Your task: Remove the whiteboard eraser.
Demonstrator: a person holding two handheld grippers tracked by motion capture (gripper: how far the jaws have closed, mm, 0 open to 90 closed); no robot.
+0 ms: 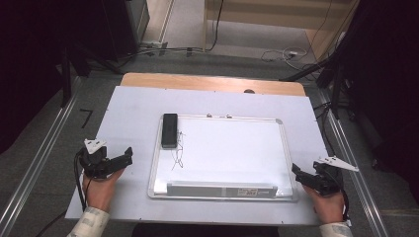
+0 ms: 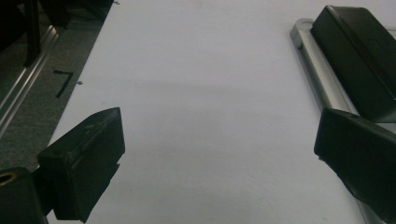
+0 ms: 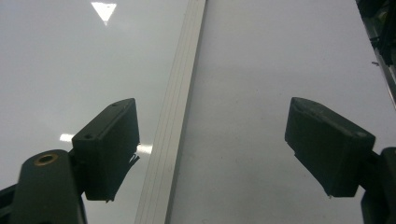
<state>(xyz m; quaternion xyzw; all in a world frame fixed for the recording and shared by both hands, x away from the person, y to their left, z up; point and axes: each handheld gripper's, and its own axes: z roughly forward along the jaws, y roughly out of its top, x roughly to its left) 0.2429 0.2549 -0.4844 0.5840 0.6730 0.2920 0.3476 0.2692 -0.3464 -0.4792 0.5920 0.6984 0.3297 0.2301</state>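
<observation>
A whiteboard (image 1: 232,148) with a silver frame lies flat on a white sheet (image 1: 133,106). A black eraser (image 1: 169,130) rests on the board's upper left corner, with thin black scribbles (image 1: 178,153) beside it. My left gripper (image 1: 126,157) sits on the sheet just left of the board, open, with nothing between its fingers. In the left gripper view the left gripper (image 2: 219,140) spans bare sheet, with the eraser (image 2: 359,56) and board frame (image 2: 322,79) ahead at right. My right gripper (image 1: 298,174) rests at the board's right edge, open. Its jaws in the right gripper view (image 3: 212,140) straddle the frame (image 3: 180,93).
A grey pen tray (image 1: 221,189) runs along the board's near edge. The wooden tabletop (image 1: 212,81) shows beyond the sheet. Metal rails (image 1: 39,158) flank the table on the floor, with cables (image 1: 286,53) and dark stands farther back.
</observation>
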